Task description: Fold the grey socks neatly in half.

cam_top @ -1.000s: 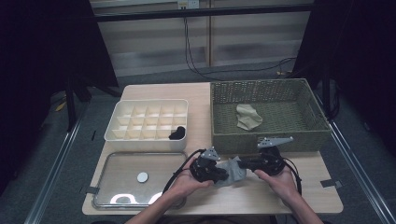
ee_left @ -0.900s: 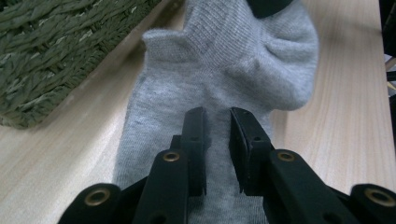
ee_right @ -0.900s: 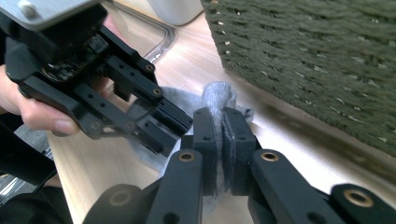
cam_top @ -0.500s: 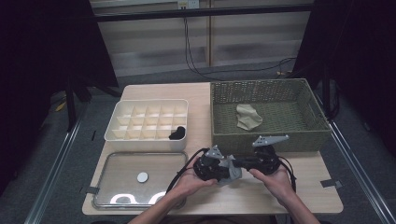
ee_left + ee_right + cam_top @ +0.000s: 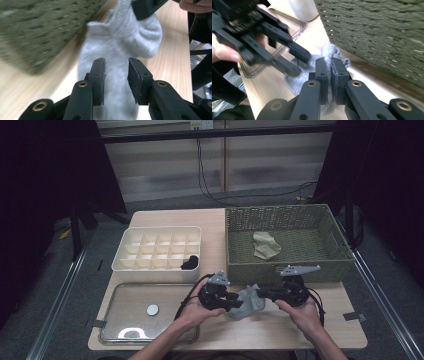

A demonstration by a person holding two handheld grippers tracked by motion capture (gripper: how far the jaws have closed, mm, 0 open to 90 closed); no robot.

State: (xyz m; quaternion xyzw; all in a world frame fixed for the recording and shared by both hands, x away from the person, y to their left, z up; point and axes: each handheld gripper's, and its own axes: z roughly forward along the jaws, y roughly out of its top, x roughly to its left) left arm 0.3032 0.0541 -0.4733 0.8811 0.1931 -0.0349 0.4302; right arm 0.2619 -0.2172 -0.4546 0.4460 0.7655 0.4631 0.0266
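Grey sock [image 5: 248, 302] lies on bench [image 5: 325, 330] between both grippers. Right gripper [image 5: 261, 293] fingers pinch its edge; left gripper [image 5: 239, 303] fingers slightly apart over it. Wicker basket [image 5: 285, 268] crowds at 12 o'clock, divider box [image 5: 157, 267] at 10, clear lid [image 5: 125, 320] at 9.

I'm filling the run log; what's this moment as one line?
right gripper: shut on sock | left gripper: open over sock | basket: behind

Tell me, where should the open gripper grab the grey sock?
Probably the free end of the grey sock lying flat between the left gripper's open jaws, coming from its own side, low along the table. The right gripper already pinches the bunched far end beside the basket.
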